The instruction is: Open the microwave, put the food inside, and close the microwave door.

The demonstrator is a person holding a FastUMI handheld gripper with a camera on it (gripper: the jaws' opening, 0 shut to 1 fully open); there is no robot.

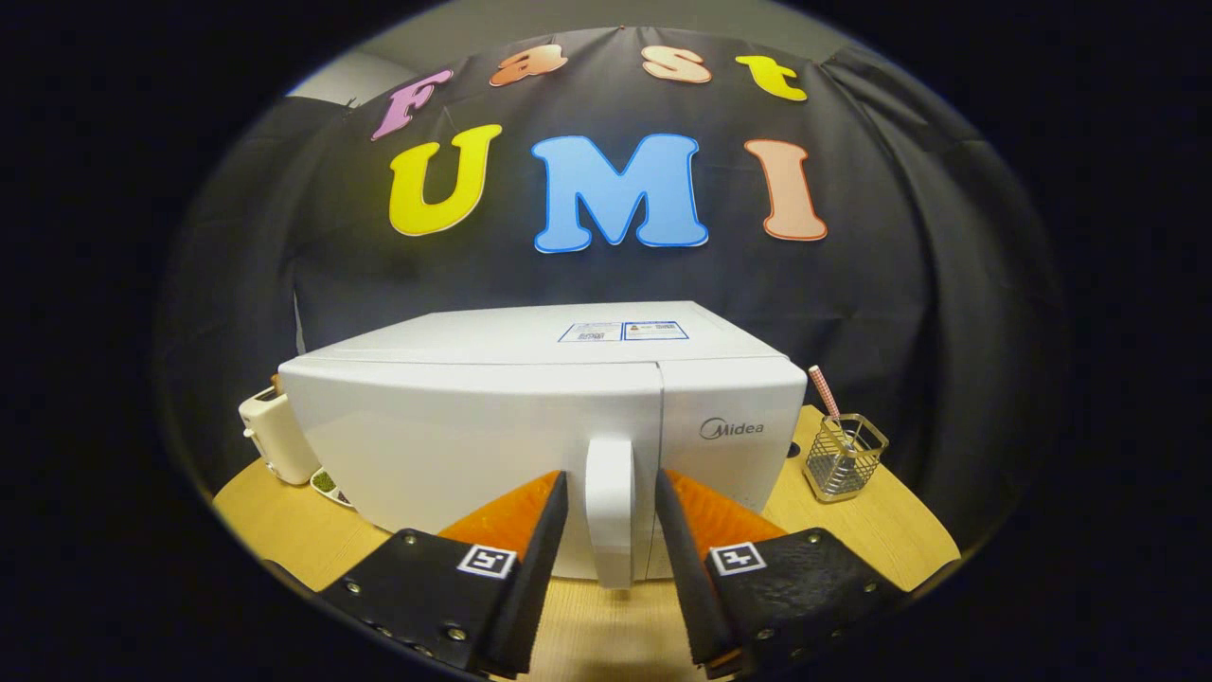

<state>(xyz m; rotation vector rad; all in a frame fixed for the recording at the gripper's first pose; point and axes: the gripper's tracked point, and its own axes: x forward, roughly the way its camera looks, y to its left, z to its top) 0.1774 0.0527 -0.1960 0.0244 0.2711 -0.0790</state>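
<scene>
While the microwave [530, 426] sits shut on the wooden table [852, 540] in the middle of the frame, the gripper [611, 488] is held low at its front with the two fingers spread apart. Between them stands the door handle [609, 507], an upright white bar at the door's right edge. Small gaps show on each side of it, so the fingers [549, 526] flank the handle without pressing on it. The door [473, 445] is a plain white panel, flush with the body, and to its right lies the narrower control panel [734, 436], which carries a brand mark. Two stickers [622, 331] lie on the microwave's top, toward its rear.

At centre left, just beside the microwave's left end, a cream-coloured toaster [275, 436] stands on the table. Below it, close against the microwave's lower left corner, part of a small white dish [327, 485] with something green in it is visible. At centre right, apart from the microwave, a wire-mesh holder [845, 457] stands on the table, with a checked pink-and-white stick [823, 390] leaning out of it.
</scene>
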